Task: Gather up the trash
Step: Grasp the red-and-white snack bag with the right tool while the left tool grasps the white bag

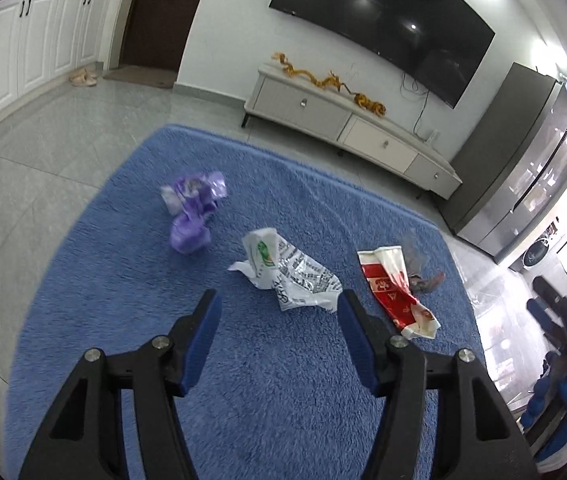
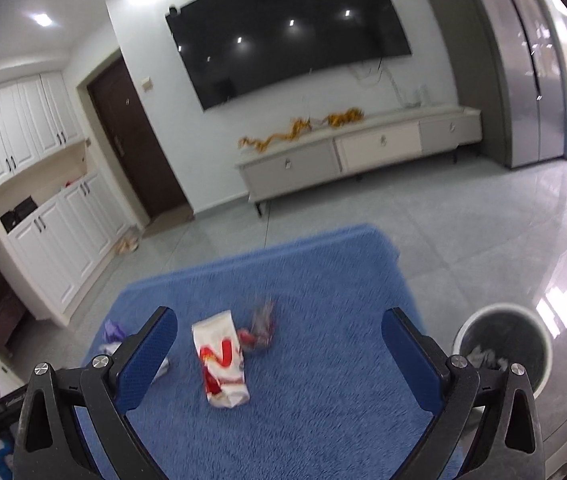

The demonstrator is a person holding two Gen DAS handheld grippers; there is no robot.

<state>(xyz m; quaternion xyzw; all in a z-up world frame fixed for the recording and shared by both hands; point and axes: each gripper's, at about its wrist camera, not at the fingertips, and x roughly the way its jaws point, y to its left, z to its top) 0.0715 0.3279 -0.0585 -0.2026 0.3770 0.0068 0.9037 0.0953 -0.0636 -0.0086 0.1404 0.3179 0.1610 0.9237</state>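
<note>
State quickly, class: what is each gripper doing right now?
Left gripper: open, holding nothing, above the white wrapper.
Right gripper: open, holding nothing, above the red-and-white wrapper.

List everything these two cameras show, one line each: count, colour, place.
crumpled purple plastic wrapper: one, purple, far left on rug
crumpled white printed bag: one, white, rug middle
red-and-white paper packet: one, rug right of the bag
small dark foil wrapper: one, beside the packet
shaggy blue rug: one, on grey tiles
round white-rimmed bin: one, right of rug, paper inside
wall television: one, black
low white cabinet: one, under television
gold garland: one, on cabinet
left gripper: open, empty
right gripper: open, empty
</note>
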